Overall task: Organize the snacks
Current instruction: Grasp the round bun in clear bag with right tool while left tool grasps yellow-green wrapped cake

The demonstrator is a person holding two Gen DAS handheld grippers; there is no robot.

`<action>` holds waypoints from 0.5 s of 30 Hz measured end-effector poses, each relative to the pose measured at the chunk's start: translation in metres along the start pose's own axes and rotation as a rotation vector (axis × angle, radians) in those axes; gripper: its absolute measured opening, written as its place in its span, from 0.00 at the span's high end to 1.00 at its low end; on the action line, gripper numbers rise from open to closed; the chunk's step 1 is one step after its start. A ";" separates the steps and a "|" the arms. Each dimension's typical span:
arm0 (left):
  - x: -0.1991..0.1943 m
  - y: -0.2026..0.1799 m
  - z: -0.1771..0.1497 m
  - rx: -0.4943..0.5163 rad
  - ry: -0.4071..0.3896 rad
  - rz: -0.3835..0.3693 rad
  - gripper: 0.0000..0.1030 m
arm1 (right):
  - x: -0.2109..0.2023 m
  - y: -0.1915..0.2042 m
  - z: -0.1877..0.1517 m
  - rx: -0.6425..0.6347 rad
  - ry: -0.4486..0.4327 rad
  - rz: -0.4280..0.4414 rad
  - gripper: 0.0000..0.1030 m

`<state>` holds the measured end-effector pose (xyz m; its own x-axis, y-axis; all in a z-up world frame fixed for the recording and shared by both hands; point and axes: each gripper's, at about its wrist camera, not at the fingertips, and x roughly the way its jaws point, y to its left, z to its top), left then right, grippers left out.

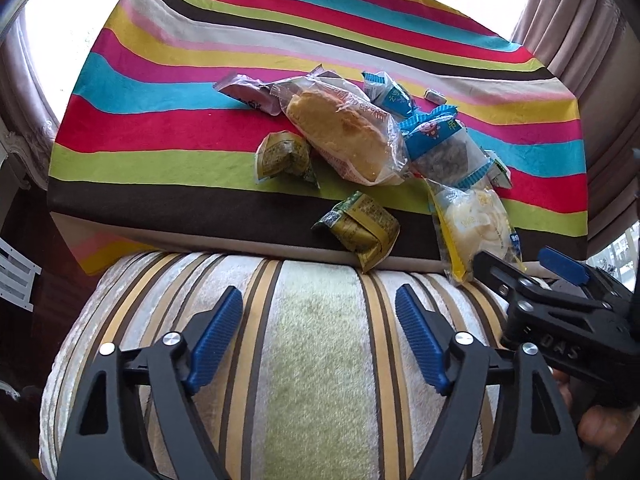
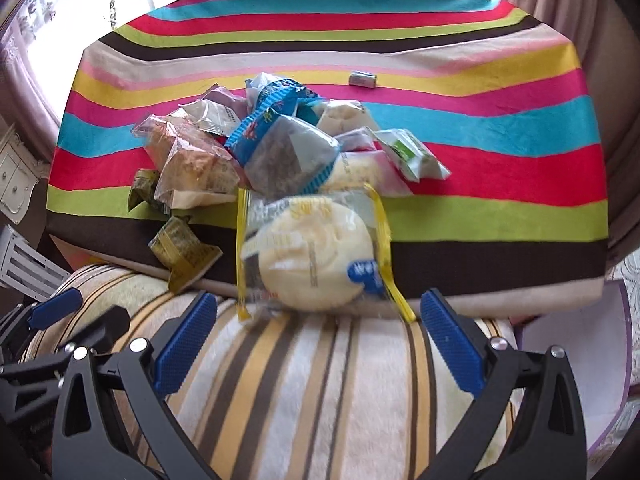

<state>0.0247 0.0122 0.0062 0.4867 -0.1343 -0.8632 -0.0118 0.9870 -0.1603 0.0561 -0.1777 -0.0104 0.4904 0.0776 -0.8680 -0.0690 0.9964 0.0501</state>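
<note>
Striped cushion (image 1: 316, 360) beneath both parted jaws, snack pile (image 1: 360, 136) beyond.

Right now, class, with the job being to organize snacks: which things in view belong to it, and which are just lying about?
Belong to the job:
- bread packet
- round pastry packet
- blue-edged packet
- green wrapped snacks
- small silver sweet
- left gripper and right gripper, both open

Just lying about:
- striped cloth
- curtains
- striped cushion

Cloth (image 1: 168, 128) — rainbow stripes; cushion (image 1: 312, 360) — cream, tan, green stripes.
</note>
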 end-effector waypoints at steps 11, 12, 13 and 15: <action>0.027 0.003 0.022 -0.093 0.060 -0.099 0.37 | 0.045 -0.001 0.034 -0.020 0.081 -0.013 0.01; 0.031 0.004 0.025 -0.109 0.068 -0.109 0.38 | 0.048 -0.003 0.035 -0.015 0.086 -0.007 0.01; 0.035 0.004 0.027 -0.126 0.077 -0.121 0.39 | 0.050 -0.003 0.035 -0.013 0.090 -0.001 0.04; 0.041 0.004 0.032 -0.147 0.094 -0.134 0.42 | 0.055 -0.004 0.036 -0.014 0.102 0.015 0.11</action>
<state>0.0726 0.0134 -0.0150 0.4094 -0.2781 -0.8690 -0.0827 0.9372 -0.3389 0.1145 -0.1766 -0.0411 0.3982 0.0879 -0.9131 -0.0879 0.9945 0.0574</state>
